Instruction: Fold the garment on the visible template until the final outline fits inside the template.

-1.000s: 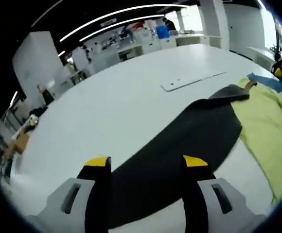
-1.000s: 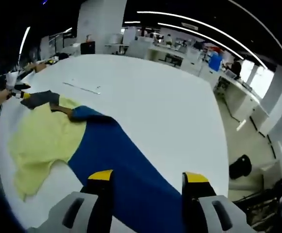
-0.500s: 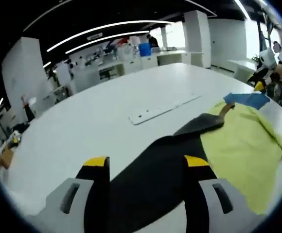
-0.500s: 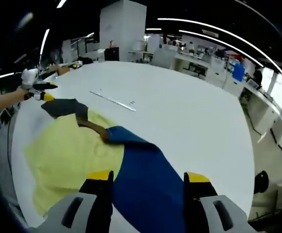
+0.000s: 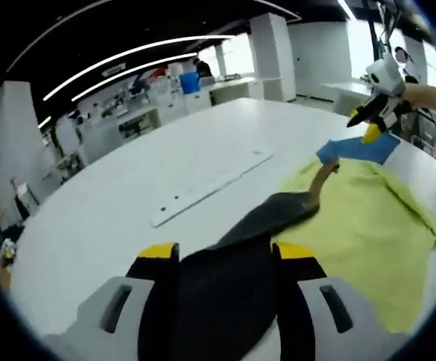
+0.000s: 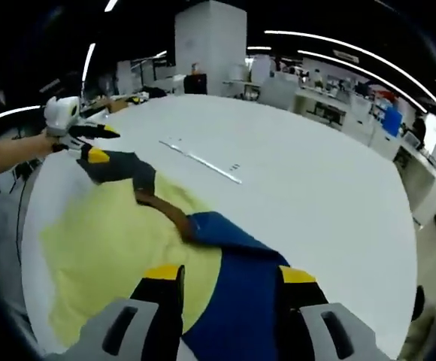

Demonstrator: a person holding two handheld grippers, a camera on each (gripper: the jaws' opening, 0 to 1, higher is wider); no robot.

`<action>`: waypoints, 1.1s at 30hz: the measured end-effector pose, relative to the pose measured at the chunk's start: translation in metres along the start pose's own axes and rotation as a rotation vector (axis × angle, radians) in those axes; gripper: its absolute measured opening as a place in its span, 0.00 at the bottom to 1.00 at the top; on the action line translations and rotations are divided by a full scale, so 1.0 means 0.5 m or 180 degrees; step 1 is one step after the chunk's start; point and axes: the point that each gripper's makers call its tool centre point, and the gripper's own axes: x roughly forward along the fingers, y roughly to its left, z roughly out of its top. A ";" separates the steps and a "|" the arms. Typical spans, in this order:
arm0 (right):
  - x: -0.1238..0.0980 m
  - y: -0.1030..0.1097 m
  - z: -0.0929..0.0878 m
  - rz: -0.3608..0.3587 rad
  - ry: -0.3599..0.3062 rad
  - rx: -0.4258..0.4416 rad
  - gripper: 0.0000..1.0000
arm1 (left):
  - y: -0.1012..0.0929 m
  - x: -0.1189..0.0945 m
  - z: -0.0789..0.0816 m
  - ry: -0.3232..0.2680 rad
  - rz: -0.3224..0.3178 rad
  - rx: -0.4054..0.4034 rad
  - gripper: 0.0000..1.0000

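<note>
Room: big open-plan hall, white pillars, curved ceiling light strips, rows of desks w/ clutter in the bkgd of both views.

Bench (image 5: 128, 195) (image 6: 316, 188): large, white, rounded edge, takes up most of each frame.

Garment (image 5: 353, 226) (image 6: 105, 248): lies flat on the bench; yellow body, a black sleeve (image 5: 233, 278) (image 6: 116, 167) on one side, a blue sleeve (image 5: 357, 149) (image 6: 237, 286) on the other, brown collar (image 5: 320, 180) (image 6: 165, 214) between them. Left gripper view: garment at centre-right to lower centre. Right gripper view: lower left to lower centre.

Strip (image 5: 210, 188) (image 6: 203, 159): long thin white strip w/ small holes, on the bench just beyond the garment, apart from it.

Left tongs (image 5: 222, 252): yellow-tipped black jaws at frame bottom, black sleeve cloth running between them; cannot tell if they pinch it. In the right gripper view the left tongs (image 6: 98, 143) show at upper left, held by a hand, tips at the black sleeve end.

Right tongs (image 6: 229, 272): jaws at frame bottom w/ blue sleeve cloth between them; grip cannot be told. In the left gripper view the right tongs (image 5: 372, 128) sit at upper right, hand behind, yellow tip at the blue sleeve end.
</note>
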 end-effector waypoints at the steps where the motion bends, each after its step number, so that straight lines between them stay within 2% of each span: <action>1: 0.005 0.004 0.003 0.0010 -0.0011 -0.0045 0.41 | -0.005 0.005 0.002 -0.0002 -0.0012 0.0036 0.45; 6: 0.042 0.026 0.013 0.0111 -0.0009 -0.0202 0.37 | -0.035 0.041 0.003 0.0058 -0.0121 0.0129 0.38; 10: 0.063 0.036 0.015 0.0200 0.0016 -0.0213 0.34 | -0.051 0.061 0.010 0.0040 -0.0193 0.0223 0.33; 16: 0.094 0.050 0.016 0.0279 0.0068 -0.0442 0.31 | -0.068 0.083 0.008 0.0059 -0.0281 0.0353 0.32; 17: 0.104 0.045 0.015 0.0277 0.0095 -0.0529 0.30 | -0.070 0.087 0.004 0.0094 -0.0280 0.0447 0.32; 20: 0.115 0.042 0.015 0.0214 0.0132 -0.0795 0.24 | -0.075 0.097 0.001 0.0104 -0.0292 0.0453 0.30; 21: 0.120 0.042 0.012 0.0212 0.0166 -0.0877 0.23 | -0.075 0.101 -0.002 0.0139 -0.0270 0.0547 0.29; 23: 0.127 0.041 0.010 0.0216 0.0172 -0.0896 0.22 | -0.068 0.107 -0.007 0.0216 -0.0154 0.0672 0.27; 28: 0.133 0.041 0.005 0.0255 0.0207 -0.0928 0.14 | -0.071 0.125 -0.010 0.0222 -0.0150 0.0716 0.22; 33: 0.138 0.035 0.000 0.0241 0.0236 -0.0945 0.03 | -0.067 0.139 -0.014 0.0284 -0.0097 0.0695 0.13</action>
